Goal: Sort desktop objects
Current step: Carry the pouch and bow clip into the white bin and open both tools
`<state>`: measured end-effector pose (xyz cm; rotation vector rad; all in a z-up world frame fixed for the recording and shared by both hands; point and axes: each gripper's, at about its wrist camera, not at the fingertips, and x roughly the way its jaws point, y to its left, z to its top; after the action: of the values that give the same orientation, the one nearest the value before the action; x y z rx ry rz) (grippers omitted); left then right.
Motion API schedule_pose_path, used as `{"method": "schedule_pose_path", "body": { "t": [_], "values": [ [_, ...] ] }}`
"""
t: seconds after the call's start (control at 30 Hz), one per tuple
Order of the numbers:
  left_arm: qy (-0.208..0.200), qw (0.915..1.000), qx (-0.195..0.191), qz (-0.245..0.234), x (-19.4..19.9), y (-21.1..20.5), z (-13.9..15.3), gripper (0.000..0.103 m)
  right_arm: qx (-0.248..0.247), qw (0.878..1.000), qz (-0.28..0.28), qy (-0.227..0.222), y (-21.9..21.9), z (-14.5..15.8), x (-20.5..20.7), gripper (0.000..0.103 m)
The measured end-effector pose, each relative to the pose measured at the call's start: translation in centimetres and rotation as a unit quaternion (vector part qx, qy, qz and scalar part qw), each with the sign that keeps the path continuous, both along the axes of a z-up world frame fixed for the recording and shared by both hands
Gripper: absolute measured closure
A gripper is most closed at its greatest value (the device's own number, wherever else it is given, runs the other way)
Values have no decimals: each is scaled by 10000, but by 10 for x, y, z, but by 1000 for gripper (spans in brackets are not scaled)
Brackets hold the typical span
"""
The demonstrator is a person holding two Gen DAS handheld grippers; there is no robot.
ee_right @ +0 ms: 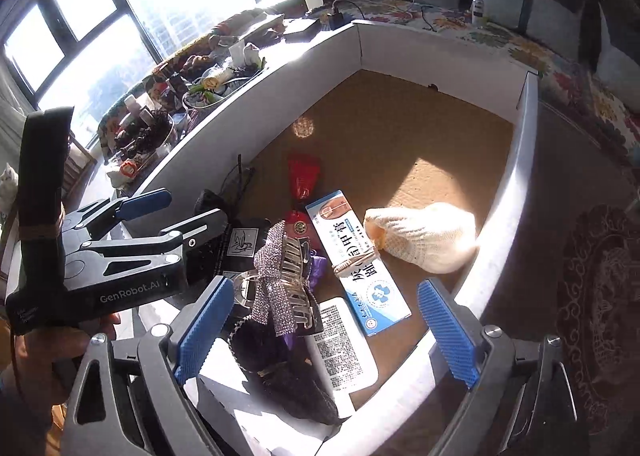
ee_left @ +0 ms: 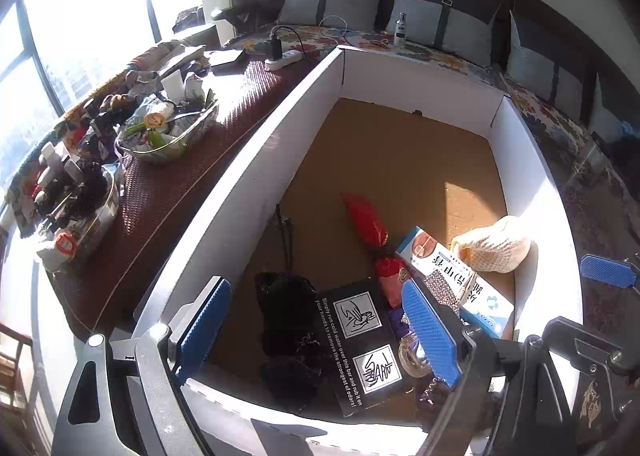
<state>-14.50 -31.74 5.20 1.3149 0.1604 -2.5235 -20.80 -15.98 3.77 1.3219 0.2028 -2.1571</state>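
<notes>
Both grippers hang over the white box (ee_left: 256, 160) w/ the brown floor. My left gripper (ee_left: 320, 330) has its fingers released, nothing between the blue pads; below them lie the black card (ee_left: 360, 340) w/ white print and a dark fuzzy thing (ee_left: 286, 308). My right gripper (ee_right: 326, 332) is released too, pads spread wide, gripping nothing; the rhinestone hair clip (ee_right: 280, 276) lies just under them, on a purple pouch (ee_right: 280, 368). From the clip, the blue-white ointment box (ee_right: 356, 260) lies at 3 o'clock, touching the cream knit pouch (ee_right: 428, 236) further right. Red packet (ee_right: 304, 176) at 12. Outside the box at 10 o'clock, the counter (ee_left: 168, 192) carries a bowl (ee_left: 168, 136) of clutter.
</notes>
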Motion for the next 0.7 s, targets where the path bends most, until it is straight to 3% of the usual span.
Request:
{"method": "schedule_pose_path", "body": {
  "t": [0.13, 0.2, 0.23, 0.27, 0.33, 0.47, 0.7],
  "values": [
    [110, 9999, 68, -114, 17, 9, 16, 15, 288, 9994, -135, 156, 13, 16, 2, 5],
    [310, 9993, -191, -34, 30, 16, 26, 14, 490, 9983, -171, 251, 16, 22, 4, 5],
    [406, 9986, -336, 76, 36, 19, 30, 11, 552, 9979, -169, 301, 17, 23, 6, 5],
    [432, 9978, -453, 231, 41, 19, 34, 0, 584, 9976, -165, 346, 19, 25, 9, 5],
    [494, 9966, -545, 368, 49, 22, 40, 0, 577, 9974, -178, 388, 21, 28, 12, 5],
    [631, 9971, -351, 223, 55, 27, 51, 0, 456, 9981, -196, 375, 22, 30, 17, 5],
    [668, 9968, 213, 378, 53, 20, 61, 0, 504, 9978, -45, 431, 16, 35, 23, 5]
  ]
}}
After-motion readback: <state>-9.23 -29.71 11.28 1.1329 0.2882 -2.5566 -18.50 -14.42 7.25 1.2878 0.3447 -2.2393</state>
